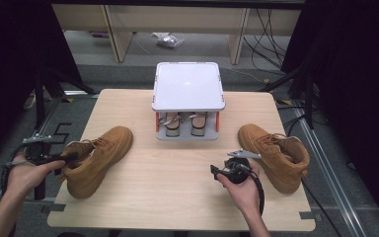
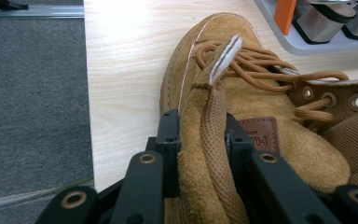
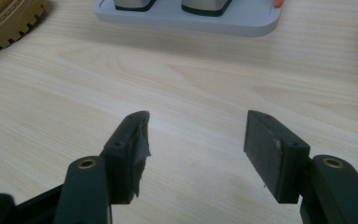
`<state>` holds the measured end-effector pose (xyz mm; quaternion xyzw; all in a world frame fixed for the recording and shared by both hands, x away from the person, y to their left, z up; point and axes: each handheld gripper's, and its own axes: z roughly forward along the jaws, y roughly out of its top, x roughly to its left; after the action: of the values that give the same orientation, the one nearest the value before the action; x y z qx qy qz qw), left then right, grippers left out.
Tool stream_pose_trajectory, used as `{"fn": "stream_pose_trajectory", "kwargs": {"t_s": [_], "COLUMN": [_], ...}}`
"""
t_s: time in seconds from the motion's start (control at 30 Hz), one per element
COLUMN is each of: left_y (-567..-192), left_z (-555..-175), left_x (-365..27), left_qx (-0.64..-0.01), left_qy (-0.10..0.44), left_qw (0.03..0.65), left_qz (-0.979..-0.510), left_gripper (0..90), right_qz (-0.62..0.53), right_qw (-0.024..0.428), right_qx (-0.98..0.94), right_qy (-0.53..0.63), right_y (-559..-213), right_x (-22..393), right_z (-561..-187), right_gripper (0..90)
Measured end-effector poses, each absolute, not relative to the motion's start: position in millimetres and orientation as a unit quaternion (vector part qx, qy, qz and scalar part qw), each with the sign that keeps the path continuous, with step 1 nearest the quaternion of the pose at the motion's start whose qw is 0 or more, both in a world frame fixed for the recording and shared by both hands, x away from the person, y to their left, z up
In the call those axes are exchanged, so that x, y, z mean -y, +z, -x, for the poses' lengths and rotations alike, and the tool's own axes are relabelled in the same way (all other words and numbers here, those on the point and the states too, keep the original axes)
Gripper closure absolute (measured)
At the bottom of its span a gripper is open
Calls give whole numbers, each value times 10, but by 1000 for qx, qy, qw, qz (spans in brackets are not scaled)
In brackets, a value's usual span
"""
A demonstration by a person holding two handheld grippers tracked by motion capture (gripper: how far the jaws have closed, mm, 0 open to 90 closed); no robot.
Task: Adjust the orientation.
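Grasp step: left tongs point(image 2: 198, 140) clenched on the left boot's point(image 1: 96, 158) collar, right tongs point(image 3: 196, 140) released; next, lift toward the rack point(image 1: 188, 101).

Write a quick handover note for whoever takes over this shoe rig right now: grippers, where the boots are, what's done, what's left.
Left gripper: jaws closed on the heel collar of the left tan boot, which rests on the table.
Right gripper: open, holding nothing, over bare table.
Right tan boot: untouched at the table's right side.
Shoe rack: at the far edge, a pair already on its lower shelf.
Done: left boot gripped. Left, probably: rack both boots.
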<state>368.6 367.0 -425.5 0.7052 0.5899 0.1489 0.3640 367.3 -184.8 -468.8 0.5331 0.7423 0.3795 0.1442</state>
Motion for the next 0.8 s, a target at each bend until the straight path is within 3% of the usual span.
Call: {"fn": "stream_pose_trajectory", "kwargs": {"t_s": [0.17,0.4,0.63,0.7,0.8], "left_y": [-4263,-4270,-4329,-4346,-4357], "left_z": [-3685,-3675,-3658,-3654,-3644], "left_x": [-3653,-3659,-3714,-3726,-3743], "left_qx": [-593,-593,-633,-639,-646], "left_qy": [144,146,101,90,75], "left_qw": [360,364,423,438,454], "left_qz": [-706,-703,-641,-626,-609], "left_gripper": [701,769,794,794,794], "right_qz": [-535,-538,-542,-557,-544], "right_qw": [148,138,149,130,146], "right_qx": [-737,-736,-732,-722,-732], "right_qy": [385,387,385,390,384], "right_y": [-4700,-4713,-4708,-4695,-4705], "right_x": [1851,1845,1882,1864,1905], "right_z": [-3682,-3678,-3695,-3673,-3700], "right_gripper": [417,419,424,425,425]}}
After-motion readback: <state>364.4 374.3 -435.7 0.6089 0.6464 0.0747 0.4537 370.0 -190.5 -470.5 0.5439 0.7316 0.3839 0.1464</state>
